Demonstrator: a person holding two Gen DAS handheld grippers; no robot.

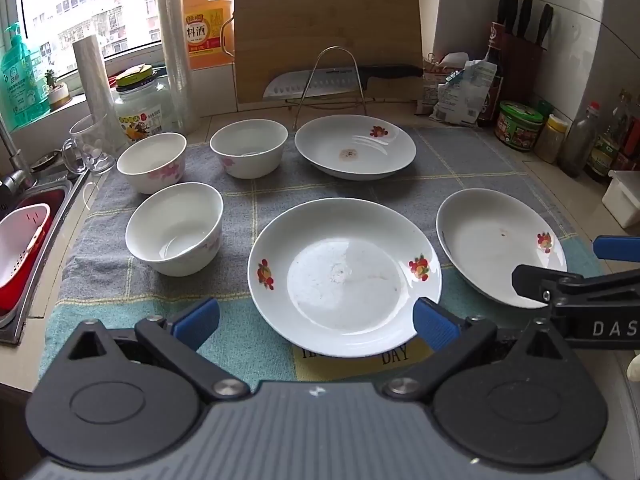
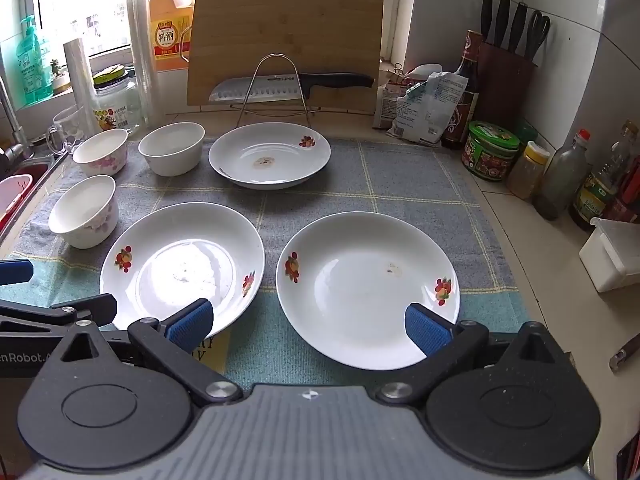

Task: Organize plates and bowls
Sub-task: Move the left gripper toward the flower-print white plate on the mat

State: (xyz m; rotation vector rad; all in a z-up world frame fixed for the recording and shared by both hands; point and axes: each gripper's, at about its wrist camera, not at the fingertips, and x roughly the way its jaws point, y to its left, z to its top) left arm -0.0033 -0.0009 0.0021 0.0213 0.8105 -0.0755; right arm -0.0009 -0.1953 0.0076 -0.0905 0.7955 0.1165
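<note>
Three white plates with fruit prints lie on a checked cloth: a near-left plate (image 1: 344, 276) (image 2: 182, 266), a near-right plate (image 1: 500, 244) (image 2: 368, 288) and a far plate (image 1: 355, 147) (image 2: 270, 155). Three white bowls with pink flowers stand at the left: near (image 1: 175, 228) (image 2: 84, 211), far left (image 1: 152, 162) (image 2: 101, 151), far middle (image 1: 249, 147) (image 2: 172, 147). My left gripper (image 1: 316, 322) is open and empty, just in front of the near-left plate. My right gripper (image 2: 308, 328) is open and empty, at the near-right plate's front rim.
A wire rack (image 1: 332, 80) holds a knife against a cutting board (image 1: 328, 36) at the back. Jars, bottles and a knife block (image 1: 520, 64) line the right side. A sink with a red basket (image 1: 24, 248) is at the left, a glass mug (image 1: 90, 146) beside it.
</note>
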